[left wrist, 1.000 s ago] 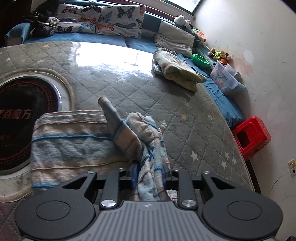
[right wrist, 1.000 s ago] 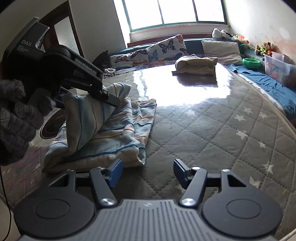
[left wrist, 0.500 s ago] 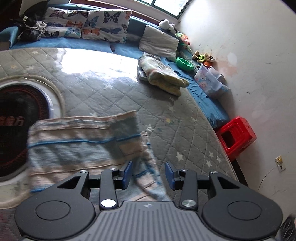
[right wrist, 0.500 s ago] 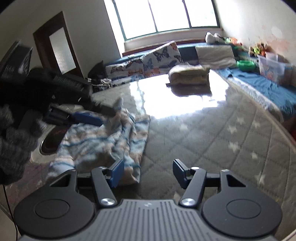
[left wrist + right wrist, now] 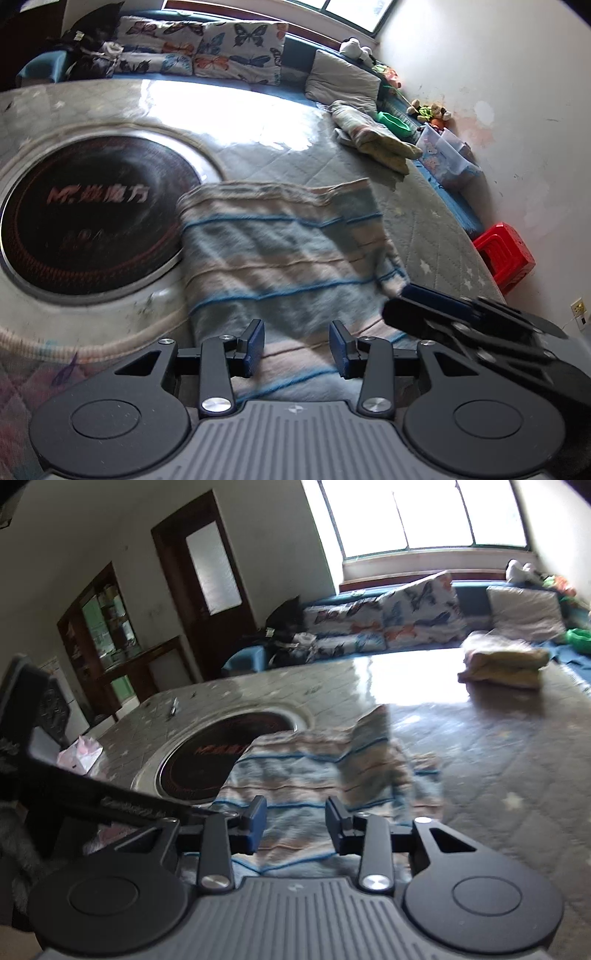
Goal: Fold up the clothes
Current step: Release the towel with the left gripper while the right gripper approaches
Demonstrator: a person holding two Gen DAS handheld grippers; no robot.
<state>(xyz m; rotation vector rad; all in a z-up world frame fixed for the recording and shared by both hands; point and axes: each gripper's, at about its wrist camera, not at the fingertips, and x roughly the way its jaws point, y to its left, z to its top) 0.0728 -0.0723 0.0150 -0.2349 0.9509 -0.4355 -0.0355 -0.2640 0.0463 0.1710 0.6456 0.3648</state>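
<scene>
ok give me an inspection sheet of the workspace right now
surface: quilted grey star-print cover, with a round black printed disc set into it
job's things: striped towel lying partly folded, one far corner turned up; folded yellowish pile at the far edge
clutter: pink packet; small dark item
grippers: left gripper open over the towel; right gripper open, empty
cables: nothing seen
surroundings: butterfly cushions, red stool, window, door

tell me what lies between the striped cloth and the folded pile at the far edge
Nothing: in the right wrist view only bare quilted table cover, glaring with window light, runs from the striped cloth to the folded pile.
</scene>
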